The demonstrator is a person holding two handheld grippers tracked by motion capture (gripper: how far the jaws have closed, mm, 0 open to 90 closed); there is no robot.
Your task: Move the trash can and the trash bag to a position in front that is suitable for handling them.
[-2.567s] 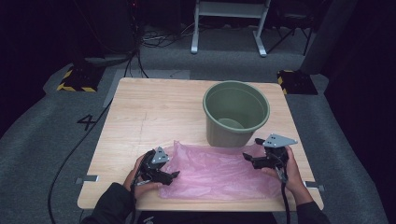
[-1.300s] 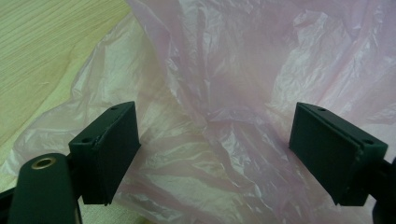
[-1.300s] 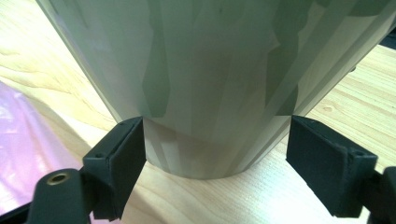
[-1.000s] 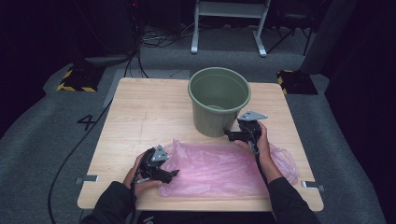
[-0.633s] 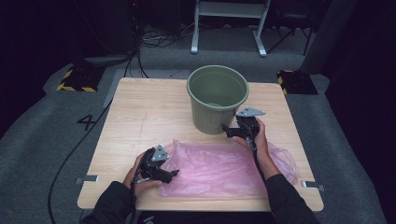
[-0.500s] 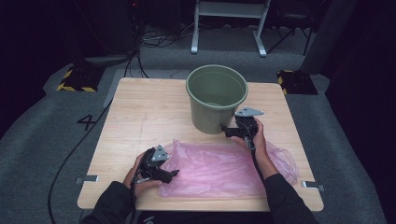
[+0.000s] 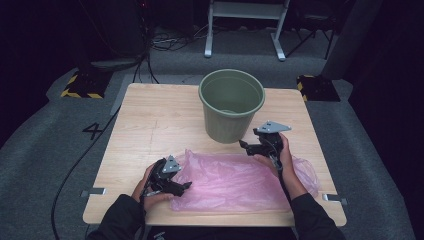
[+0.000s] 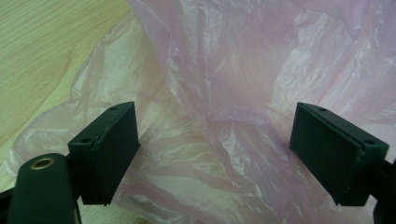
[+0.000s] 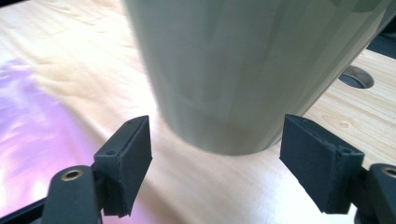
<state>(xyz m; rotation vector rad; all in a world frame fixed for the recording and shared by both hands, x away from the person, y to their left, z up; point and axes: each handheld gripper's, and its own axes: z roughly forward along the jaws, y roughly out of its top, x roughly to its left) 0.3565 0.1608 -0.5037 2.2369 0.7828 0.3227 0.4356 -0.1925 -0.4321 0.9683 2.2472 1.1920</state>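
The left gripper (image 7: pixel 186 186) sits at the near left of the desk (image 7: pixel 150 125). Its jaws are wide, with the pink bag (image 7: pixel 235 180) lying flat under and between them, not pinched. The green bucket (image 7: pixel 231 107) stands just ahead of the right gripper (image 7: pixel 243 145), whose wide jaws hold nothing.

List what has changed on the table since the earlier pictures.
The green bucket has shifted left and farther from the person, pushed by the right gripper, which came up off the pink bag and now sits open just short of its base. The left gripper stayed open on the bag's left end.
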